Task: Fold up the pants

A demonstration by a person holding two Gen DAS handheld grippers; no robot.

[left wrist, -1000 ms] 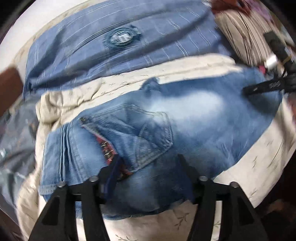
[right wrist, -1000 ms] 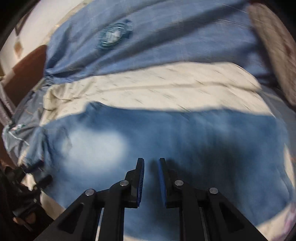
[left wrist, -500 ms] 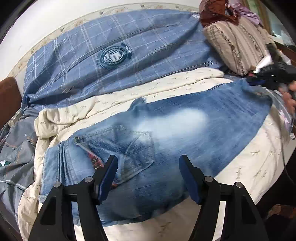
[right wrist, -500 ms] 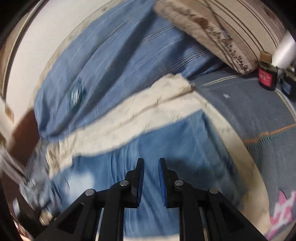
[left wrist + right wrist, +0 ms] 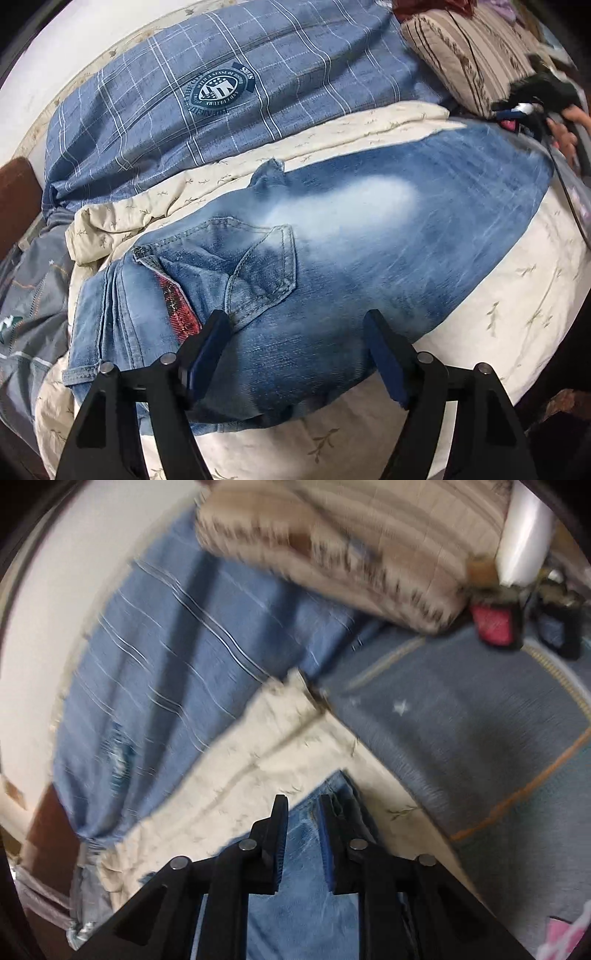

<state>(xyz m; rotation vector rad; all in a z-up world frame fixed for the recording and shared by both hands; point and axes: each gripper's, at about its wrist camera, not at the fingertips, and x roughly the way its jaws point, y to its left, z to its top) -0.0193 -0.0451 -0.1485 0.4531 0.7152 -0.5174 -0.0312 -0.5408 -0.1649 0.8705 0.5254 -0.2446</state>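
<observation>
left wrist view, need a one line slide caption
Open left hand-held gripper over the pocket end of jeans laid on a cream quilt.

Plaid blue fabric (image 5: 295,85): round crest emblem (image 5: 220,88), "SINCE" legible; ring lettering too small.

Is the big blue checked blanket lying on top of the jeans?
No, the checked blanket lies behind the jeans, with a strip of cream quilt showing between them.
</observation>
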